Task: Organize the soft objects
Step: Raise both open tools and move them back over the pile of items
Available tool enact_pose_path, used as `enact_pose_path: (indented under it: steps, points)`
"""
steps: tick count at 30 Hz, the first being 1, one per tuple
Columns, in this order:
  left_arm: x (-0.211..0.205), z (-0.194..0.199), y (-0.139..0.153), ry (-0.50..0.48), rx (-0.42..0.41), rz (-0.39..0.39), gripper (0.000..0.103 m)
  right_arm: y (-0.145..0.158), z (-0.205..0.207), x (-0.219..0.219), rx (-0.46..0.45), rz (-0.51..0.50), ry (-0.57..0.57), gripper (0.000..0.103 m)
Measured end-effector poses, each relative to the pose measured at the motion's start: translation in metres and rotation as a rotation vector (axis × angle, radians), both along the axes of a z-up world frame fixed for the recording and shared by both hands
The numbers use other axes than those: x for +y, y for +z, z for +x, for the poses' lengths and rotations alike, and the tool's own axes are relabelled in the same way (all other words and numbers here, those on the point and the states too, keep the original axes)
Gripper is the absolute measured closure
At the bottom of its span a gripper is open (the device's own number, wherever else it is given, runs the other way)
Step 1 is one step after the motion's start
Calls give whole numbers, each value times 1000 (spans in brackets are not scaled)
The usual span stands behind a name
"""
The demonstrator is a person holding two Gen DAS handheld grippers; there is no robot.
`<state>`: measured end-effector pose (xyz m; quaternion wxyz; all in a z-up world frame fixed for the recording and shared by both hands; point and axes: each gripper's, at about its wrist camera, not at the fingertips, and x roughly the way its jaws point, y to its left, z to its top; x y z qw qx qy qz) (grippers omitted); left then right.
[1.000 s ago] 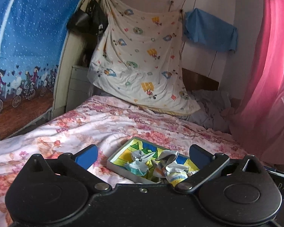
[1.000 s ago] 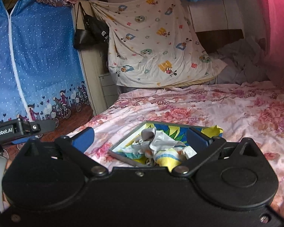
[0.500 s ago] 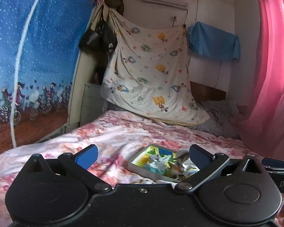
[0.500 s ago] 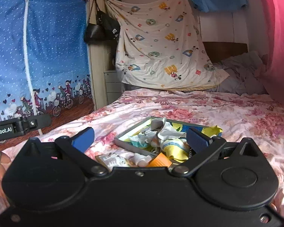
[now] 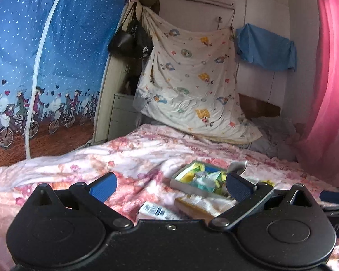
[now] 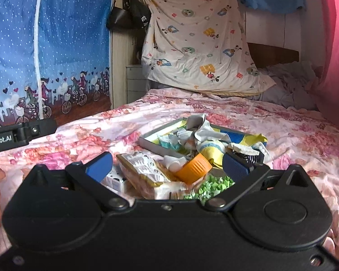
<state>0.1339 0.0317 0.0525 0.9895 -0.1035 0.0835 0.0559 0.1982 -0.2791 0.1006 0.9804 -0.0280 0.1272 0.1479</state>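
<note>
A: Status of tongs?
B: Left gripper [image 5: 170, 184] and right gripper [image 6: 167, 163] both spread wide, gripping nothing.
A: Location of soft items?
B: Crumpled cloth socks [image 6: 205, 135] heaped in shallow grey rectangular tray [image 6: 150, 145], ahead of right tips; ribbed orange plastic cap [image 6: 193, 168] between them.

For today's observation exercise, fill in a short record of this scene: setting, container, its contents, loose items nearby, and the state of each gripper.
setting: bed with pink floral bedspread
container: shallow grey tray resting on the bedspread
contents: crumpled socks and small cloth pieces, piled above the rim
loose items nearby: orange cap, snack packet, green paper bits
left gripper: open, empty
right gripper: open, empty
</note>
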Motion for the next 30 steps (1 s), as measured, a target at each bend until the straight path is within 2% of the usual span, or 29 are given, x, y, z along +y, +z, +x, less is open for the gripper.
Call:
enact_pose_path:
  steps: [6, 14, 30]
  points:
    - [12, 1, -21, 1, 58, -27, 1, -7, 6, 6, 0, -31, -5, 1]
    - [19, 5, -40, 23, 166, -11, 1, -21, 12, 8, 53, -62, 9, 1]
    - [22, 10, -57, 1, 249, -11, 1, -49, 19, 22, 162, -141, 41, 1]
